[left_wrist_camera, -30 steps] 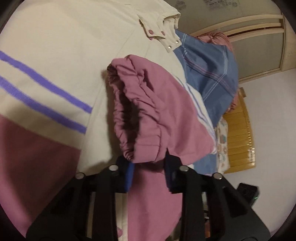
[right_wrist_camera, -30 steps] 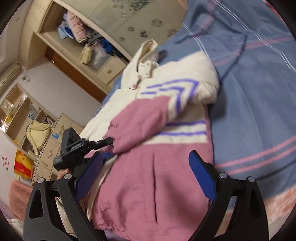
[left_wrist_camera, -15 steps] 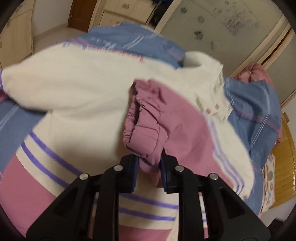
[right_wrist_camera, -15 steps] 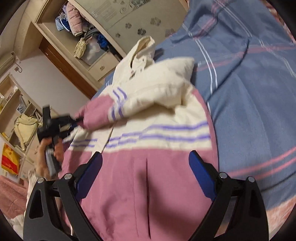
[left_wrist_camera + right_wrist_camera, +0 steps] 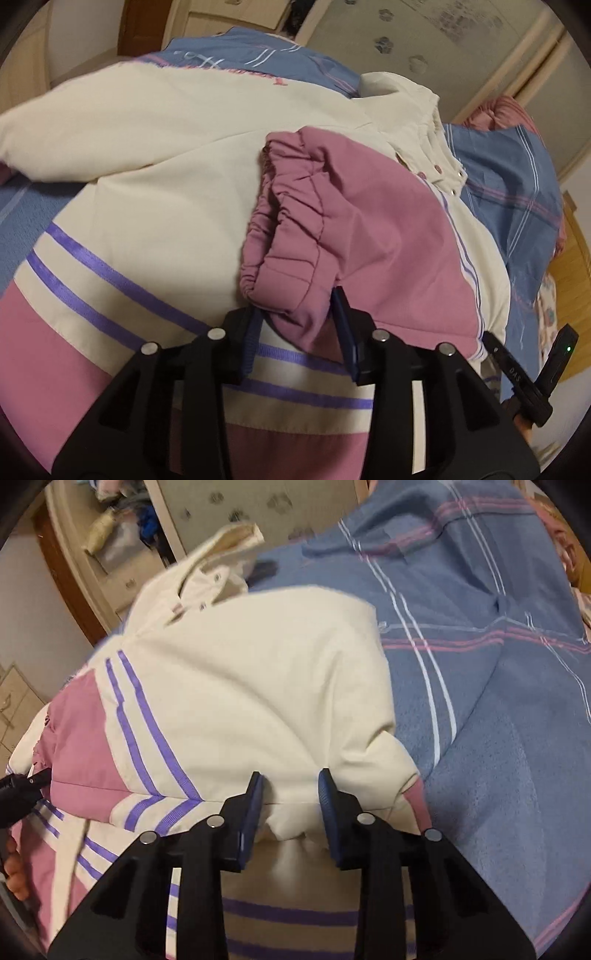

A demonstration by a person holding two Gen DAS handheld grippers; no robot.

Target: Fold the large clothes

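Cream jacket point(image 5: 155, 155): pink lower half, purple stripes, spread on the blue plaid bedspread point(image 5: 498, 709).
Pink cuff point(image 5: 291, 236): gathered end of a sleeve point(image 5: 236, 701) folded across the jacket's front.
Left gripper point(image 5: 299, 317): clamped on the cuff, near edge.
Right gripper point(image 5: 291, 794): jaws partly apart around the sleeve's cream fold; cannot tell if they pinch it.
Collar point(image 5: 221, 554): far, toward the wardrobe point(image 5: 122, 546).

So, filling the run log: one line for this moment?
left gripper: holds pink elastic sleeve cuff | right gripper: around folded cream sleeve | blue plaid bedspread underneath
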